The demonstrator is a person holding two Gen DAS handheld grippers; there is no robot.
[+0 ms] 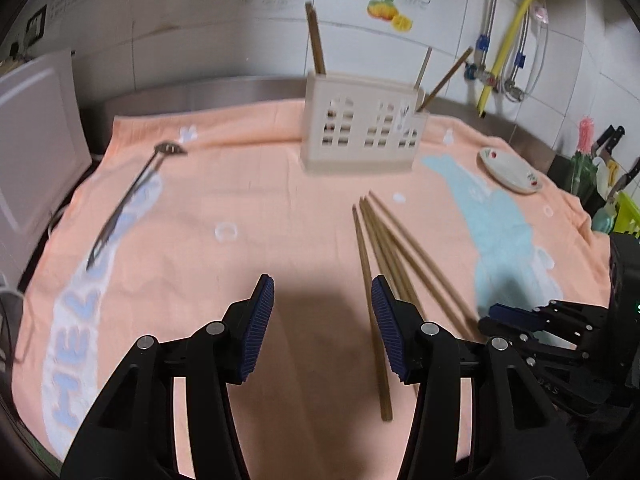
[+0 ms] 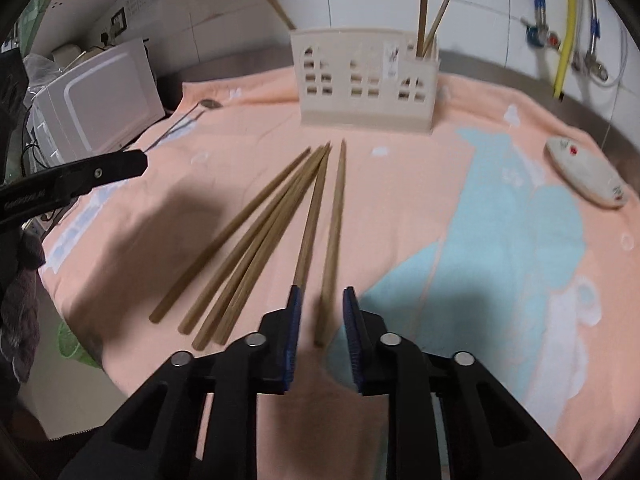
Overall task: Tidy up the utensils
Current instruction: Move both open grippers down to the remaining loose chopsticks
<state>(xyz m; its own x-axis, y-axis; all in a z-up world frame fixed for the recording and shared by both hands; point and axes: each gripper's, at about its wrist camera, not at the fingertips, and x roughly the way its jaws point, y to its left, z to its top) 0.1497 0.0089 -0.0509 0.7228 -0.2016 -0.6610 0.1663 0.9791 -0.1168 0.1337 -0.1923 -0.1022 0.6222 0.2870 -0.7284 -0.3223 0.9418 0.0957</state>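
Observation:
Several wooden chopsticks (image 2: 276, 224) lie fanned on the peach towel (image 2: 400, 208), also in the left wrist view (image 1: 384, 248). A cream utensil holder (image 1: 362, 130) stands at the back with three chopsticks upright in it; it also shows in the right wrist view (image 2: 366, 80). A metal spoon (image 1: 132, 196) lies at the left. My left gripper (image 1: 322, 294) is open and empty, left of the chopsticks. My right gripper (image 2: 322, 300) is open, its jaws on either side of the rightmost chopstick (image 2: 334, 240), not closed on it.
A small white plate (image 1: 512, 170) lies at the right on the towel. A white microwave (image 2: 100, 100) stands at the left. Pipes and a yellow hose (image 1: 516, 24) run down the tiled wall. Knives and a green rack (image 1: 612, 184) are at the far right.

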